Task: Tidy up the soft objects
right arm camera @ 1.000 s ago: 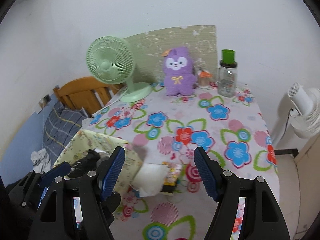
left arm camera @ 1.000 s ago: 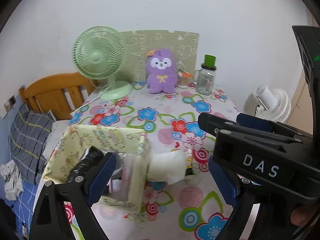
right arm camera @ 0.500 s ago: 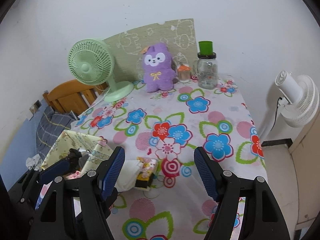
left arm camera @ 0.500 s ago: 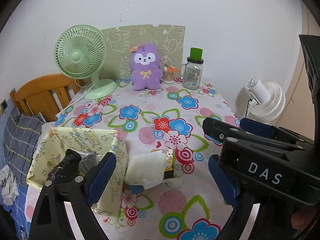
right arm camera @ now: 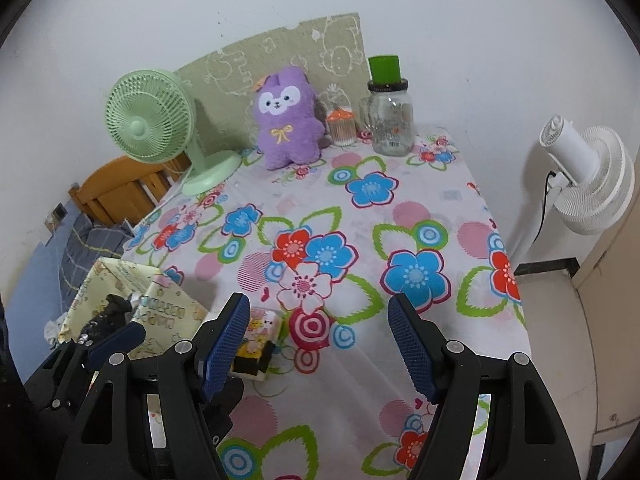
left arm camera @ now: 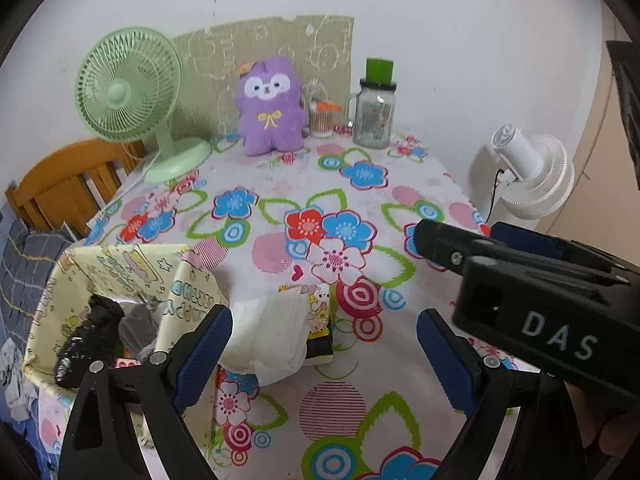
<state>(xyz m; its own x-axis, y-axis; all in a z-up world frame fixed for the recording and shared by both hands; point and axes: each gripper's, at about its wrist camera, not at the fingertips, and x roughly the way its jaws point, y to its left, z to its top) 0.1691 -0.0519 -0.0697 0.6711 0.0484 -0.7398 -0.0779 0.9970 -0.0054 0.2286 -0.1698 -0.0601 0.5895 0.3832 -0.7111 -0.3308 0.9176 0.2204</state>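
Two hand-held grippers hover over the near end of a table covered with a flowered tablecloth (right arm camera: 408, 216), both with jaws spread wide and nothing between them. The left gripper (left arm camera: 324, 354) sits low over the near left part of the table; the right gripper (right arm camera: 318, 346) is beside it, and its black body marked "DAS" crosses the right side of the left wrist view. At the table's near left corner stands a pale yellow fabric storage box (left arm camera: 132, 268) printed with cartoon figures, open at the top; dark and grey soft items (left arm camera: 104, 332) lie inside it, though what they are cannot be told. Just beside the box, on its right, a white tissue pack (left arm camera: 276, 332) with a cartoon-printed wrapper rests on the cloth, a tissue bulging from it; the left gripper's left finger (left arm camera: 202, 354) is in front of the box wall and the pack's edge. At the far end, against the wall, a purple plush toy (right arm camera: 288, 120) sits upright before a green patterned board (right arm camera: 280, 52). To its left stands a green desk fan (right arm camera: 154, 128); to its right a small cotton-swab jar (right arm camera: 341, 125) and a glass mug-jar with a green lid (right arm camera: 390, 112). Off the table, a white standing fan (right arm camera: 588, 184) is on the right and a wooden bed headboard (left arm camera: 64, 184) on the left.
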